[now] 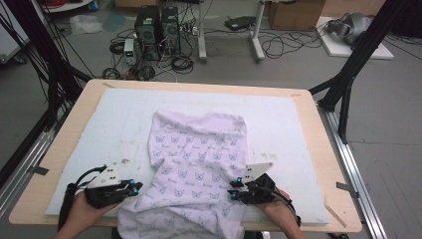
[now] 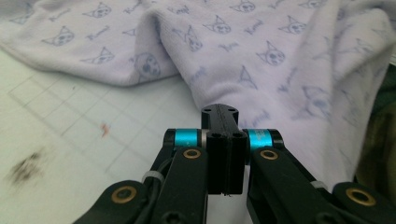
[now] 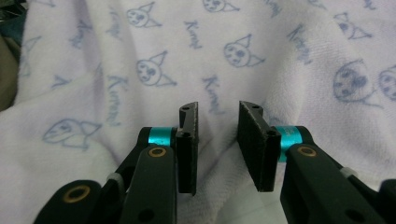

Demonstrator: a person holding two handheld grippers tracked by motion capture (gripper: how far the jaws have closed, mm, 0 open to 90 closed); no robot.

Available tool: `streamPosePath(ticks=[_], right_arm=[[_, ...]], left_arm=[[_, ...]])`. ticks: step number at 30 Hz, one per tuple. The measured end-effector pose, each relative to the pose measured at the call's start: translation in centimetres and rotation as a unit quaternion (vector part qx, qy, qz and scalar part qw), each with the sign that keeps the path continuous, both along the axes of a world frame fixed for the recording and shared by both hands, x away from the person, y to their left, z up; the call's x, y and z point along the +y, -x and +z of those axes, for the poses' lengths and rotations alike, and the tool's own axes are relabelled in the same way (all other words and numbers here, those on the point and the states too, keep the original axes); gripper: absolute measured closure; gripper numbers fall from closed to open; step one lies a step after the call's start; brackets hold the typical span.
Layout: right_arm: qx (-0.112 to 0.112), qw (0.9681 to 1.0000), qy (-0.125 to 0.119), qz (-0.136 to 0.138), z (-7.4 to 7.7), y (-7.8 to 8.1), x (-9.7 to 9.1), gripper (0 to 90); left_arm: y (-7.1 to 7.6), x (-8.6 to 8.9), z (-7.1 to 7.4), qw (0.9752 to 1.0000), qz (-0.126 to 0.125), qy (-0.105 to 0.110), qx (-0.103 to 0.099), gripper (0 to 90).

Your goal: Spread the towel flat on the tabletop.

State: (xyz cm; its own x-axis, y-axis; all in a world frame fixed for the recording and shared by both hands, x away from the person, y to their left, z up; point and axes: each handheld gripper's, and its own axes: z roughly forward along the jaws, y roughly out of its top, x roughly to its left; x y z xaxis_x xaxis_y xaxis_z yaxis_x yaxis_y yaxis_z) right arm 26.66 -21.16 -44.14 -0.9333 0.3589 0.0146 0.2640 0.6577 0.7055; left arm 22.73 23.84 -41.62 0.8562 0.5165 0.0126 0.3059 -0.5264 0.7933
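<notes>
Left gripper (image 2: 219,122) jaws pressed together, beside lilac printed cloth (image 2: 261,51), white gridded mat (image 2: 70,130)

A grey floor (image 1: 298,64) surrounds the pale wooden worktop (image 1: 64,149), which carries a white foam mat (image 1: 278,119). Beyond the worktop's far edge, two black computer towers (image 1: 157,27) stand among tangled cables (image 1: 278,47), beside the white legs of a desk (image 1: 256,30). Cardboard boxes (image 1: 296,14) sit farther back. Black frame struts (image 1: 361,50) rise past the far right corner.

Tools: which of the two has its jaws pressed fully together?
The left tool, at the cloth's left edge; the right tool shows a gap between its jaws.
</notes>
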Motion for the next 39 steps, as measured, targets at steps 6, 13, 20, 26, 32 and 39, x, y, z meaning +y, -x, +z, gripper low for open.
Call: streamPosePath(ticks=[6,13,20,26,32,39], right_arm=[[0.003,0.9998,0.009,0.019,0.2,0.9,-0.2,87.7],[0.002,0.9999,0.004,0.011,1.2,1.8,-2.6,88.3],[0.009,0.9997,-0.019,0.012,1.2,2.2,-3.9,82.0],[0.005,0.9998,-0.015,0.009,1.1,0.5,-2.6,75.2],[0.024,0.9996,-0.014,0.000,0.1,-0.8,-1.8,70.6],[0.027,0.9994,-0.021,-0.006,-0.1,-0.6,-2.1,73.1]], left_arm=[[-1.2,-0.2,-0.1,1.0000,0.008,0.001,-0.003,83.7],[-3.8,-3.2,-1.4,0.9998,-0.015,-0.010,0.010,82.0],[-4.7,-5.1,-1.7,0.9995,-0.031,-0.006,0.010,81.5],[-6.0,-7.1,-2.6,0.9986,-0.047,-0.016,0.019,78.2],[-6.5,-7.6,-2.8,0.9986,-0.040,-0.009,0.035,70.4],[-5.6,-6.6,-1.6,0.9992,-0.033,0.007,0.020,86.6]])
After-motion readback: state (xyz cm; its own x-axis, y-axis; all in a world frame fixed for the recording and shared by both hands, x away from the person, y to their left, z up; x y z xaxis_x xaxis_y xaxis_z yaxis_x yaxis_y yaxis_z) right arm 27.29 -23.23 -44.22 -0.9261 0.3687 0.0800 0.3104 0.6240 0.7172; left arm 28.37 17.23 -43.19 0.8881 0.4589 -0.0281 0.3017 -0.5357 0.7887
